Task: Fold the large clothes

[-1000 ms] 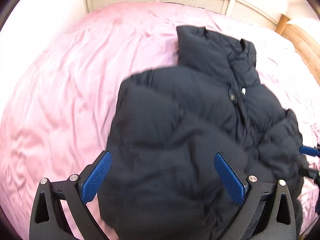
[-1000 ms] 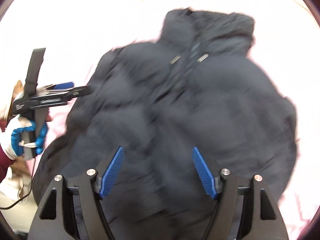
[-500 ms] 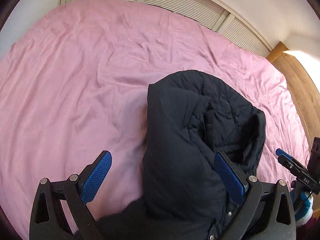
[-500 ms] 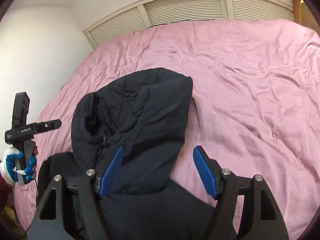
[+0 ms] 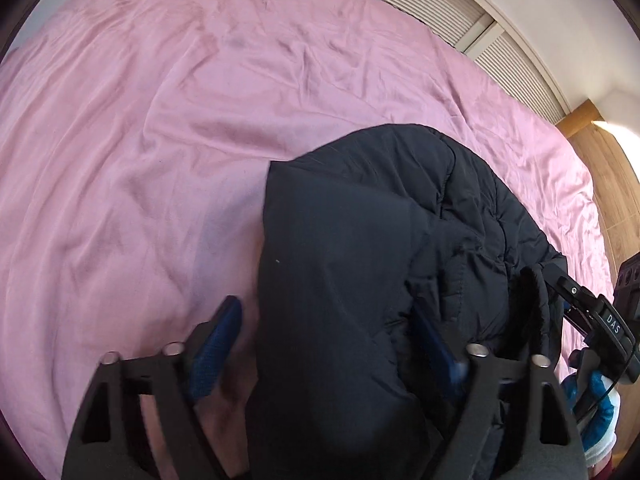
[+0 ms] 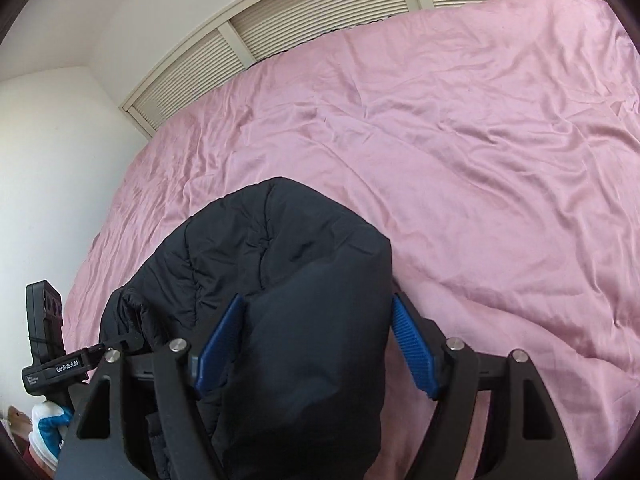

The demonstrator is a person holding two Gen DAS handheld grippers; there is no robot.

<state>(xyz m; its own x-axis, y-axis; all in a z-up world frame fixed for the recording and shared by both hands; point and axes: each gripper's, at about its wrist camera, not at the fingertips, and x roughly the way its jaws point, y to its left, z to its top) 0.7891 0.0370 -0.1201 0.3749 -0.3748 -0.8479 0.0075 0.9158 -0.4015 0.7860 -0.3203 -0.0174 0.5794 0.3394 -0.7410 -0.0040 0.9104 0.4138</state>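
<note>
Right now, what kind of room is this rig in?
Most likely a bedroom: a wide bed under a wrinkled pink sheet, louvered closet doors behind it, and a dark puffer jacket lying on the sheet.

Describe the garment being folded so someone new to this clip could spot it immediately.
A wide pink bedsheet fills the room in front of louvred doors. At its near edge, between both grippers, lies a puffy dark navy quilted jacket, the only dark thing on the sheet.

Both wrist views look down close over jacket (image 5: 360, 280); left sees it rightward, right leftward; share pink bed (image 6: 480, 160).
</note>
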